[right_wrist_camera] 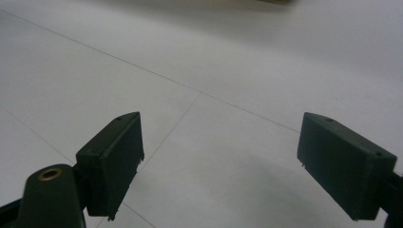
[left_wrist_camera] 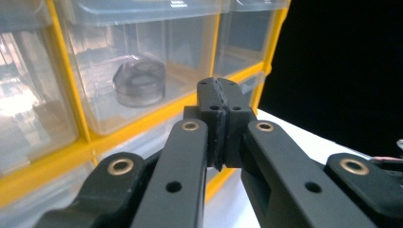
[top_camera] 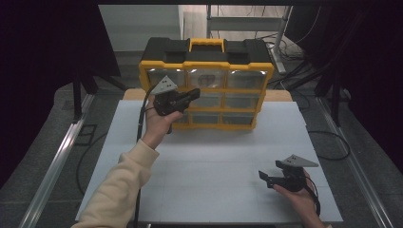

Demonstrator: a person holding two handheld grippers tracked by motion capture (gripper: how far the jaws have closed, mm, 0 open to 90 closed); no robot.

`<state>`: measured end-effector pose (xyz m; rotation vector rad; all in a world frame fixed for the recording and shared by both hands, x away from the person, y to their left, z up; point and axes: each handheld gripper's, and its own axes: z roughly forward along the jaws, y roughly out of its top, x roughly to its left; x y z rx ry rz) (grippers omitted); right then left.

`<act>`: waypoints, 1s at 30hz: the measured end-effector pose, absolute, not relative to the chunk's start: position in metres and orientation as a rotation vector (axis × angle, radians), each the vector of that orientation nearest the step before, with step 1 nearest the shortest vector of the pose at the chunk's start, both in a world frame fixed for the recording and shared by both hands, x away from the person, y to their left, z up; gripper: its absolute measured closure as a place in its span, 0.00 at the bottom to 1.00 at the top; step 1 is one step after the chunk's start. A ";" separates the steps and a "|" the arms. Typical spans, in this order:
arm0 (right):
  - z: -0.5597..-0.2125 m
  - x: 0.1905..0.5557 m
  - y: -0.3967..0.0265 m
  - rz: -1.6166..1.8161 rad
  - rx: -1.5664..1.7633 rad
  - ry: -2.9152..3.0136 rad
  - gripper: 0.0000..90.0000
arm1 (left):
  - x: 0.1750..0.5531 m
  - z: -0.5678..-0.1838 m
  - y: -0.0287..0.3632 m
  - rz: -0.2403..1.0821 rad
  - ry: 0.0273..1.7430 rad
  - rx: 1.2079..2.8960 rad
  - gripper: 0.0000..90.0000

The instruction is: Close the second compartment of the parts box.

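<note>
Overhead, a white table (top_camera: 209,166) sat mid-frame in a dark room. The yellow drawer box (top_camera: 206,88) stood upper centre, the left gripper (top_camera: 192,95) against its front, jaws together and empty; the right gripper (top_camera: 264,177) lower right, jaws apart.

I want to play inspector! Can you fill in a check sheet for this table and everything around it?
Surface: white table top, bare in front.
Job's things: yellow drawer organizer standing at the back; a round part in one clear drawer.
Clutter: nothing seen.
Grippers: left gripper shut, empty, at the drawers; right gripper open, empty, low over the table.
Cables: one trails from the left gripper; more on the floor.
Surroundings: dark curtains, metal rails.
</note>
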<state>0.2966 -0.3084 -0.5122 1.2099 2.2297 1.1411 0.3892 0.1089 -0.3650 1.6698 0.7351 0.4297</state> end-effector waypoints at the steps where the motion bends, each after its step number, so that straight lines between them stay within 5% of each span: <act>1: -0.512 0.297 -0.308 1.142 1.209 2.231 0.18 | 0.386 -0.367 0.110 0.428 0.734 1.672 0.98; 30: -0.513 0.296 -0.306 1.121 1.193 2.249 0.17 | 0.307 -0.446 0.155 0.381 0.804 1.736 0.95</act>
